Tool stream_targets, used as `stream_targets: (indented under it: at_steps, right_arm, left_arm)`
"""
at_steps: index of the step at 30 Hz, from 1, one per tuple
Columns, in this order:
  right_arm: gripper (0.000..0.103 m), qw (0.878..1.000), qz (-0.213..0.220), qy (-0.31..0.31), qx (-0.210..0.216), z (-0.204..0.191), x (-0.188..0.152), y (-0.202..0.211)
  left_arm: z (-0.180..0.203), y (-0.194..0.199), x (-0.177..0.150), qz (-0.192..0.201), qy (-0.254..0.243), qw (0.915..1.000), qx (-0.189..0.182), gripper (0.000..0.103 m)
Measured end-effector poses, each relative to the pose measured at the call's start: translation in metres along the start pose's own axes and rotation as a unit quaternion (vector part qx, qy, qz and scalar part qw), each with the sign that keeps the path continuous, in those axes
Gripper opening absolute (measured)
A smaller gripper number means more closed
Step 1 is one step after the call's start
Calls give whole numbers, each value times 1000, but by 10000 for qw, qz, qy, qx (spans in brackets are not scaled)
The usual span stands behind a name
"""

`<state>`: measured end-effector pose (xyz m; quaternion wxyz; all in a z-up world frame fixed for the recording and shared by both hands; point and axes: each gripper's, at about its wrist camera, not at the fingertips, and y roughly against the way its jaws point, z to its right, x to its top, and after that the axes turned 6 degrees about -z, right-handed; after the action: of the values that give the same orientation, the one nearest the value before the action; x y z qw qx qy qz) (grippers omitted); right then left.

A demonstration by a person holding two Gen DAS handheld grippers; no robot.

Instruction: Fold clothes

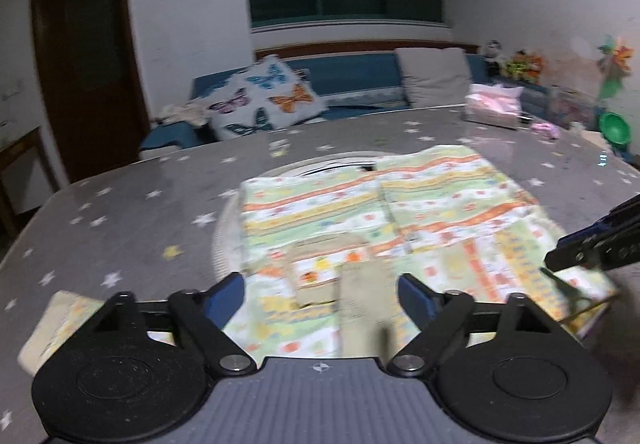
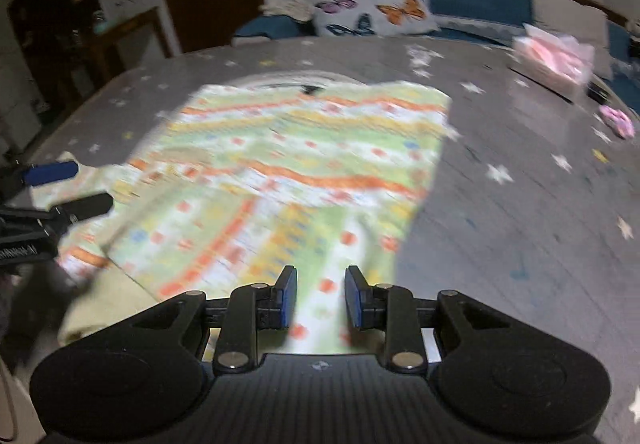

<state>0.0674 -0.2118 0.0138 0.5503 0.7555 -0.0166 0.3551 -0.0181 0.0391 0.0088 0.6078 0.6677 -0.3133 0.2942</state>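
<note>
A green, orange and white patterned garment (image 1: 360, 216) lies spread on the grey star-print table (image 1: 120, 212), partly folded, with a beige collar band near its front. My left gripper (image 1: 322, 294) is open above the garment's near edge, holding nothing. The right gripper shows at the right edge of the left wrist view (image 1: 592, 250). In the right wrist view the garment (image 2: 304, 172) fills the middle. My right gripper (image 2: 321, 296) is open over its near edge, jaws moderately apart with cloth seen between them. The left gripper (image 2: 60, 184) shows at the left.
A pink tissue pack (image 1: 496, 106) and a small pink object (image 2: 618, 120) sit on the far right of the table. A blue sofa with a butterfly pillow (image 1: 264, 96) stands behind it. A folded cloth edge (image 1: 52, 324) lies at the front left.
</note>
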Motion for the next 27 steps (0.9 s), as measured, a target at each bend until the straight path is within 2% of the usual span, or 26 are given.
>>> stream_targets:
  at_steps: [4, 6, 8, 14, 20, 23, 25, 27]
  right_arm:
    - [26, 10000, 2, 78, -52, 2, 0, 4]
    - [26, 9998, 136, 120, -59, 2, 7, 8]
    - [26, 9995, 270, 126, -83, 3, 14, 8]
    - [25, 9997, 201, -54, -140, 16, 24, -17]
    - [26, 9996, 194, 5, -192, 11, 23, -13]
    - [27, 9995, 206, 220, -85, -4, 22, -8]
    - [37, 9989, 174, 428, 24, -18, 19, -8]
    - [38, 9976, 163, 668, 120, -34, 16, -8]
  left_arm:
    - [13, -12, 3, -59, -185, 9997, -174, 64]
    - [17, -17, 3, -97, -243, 9994, -246, 59]
    - [20, -21, 2, -133, -270, 9990, -330, 49]
    - [21, -35, -5, -331, -378, 9981, -352, 30]
    - [12, -35, -8, -330, -306, 9984, -343, 31]
    - [5, -29, -11, -297, -212, 9990, -276, 32]
    - [1, -25, -13, -280, -165, 9992, -216, 32]
    - [-5, -21, -13, -287, -98, 9995, -93, 32]
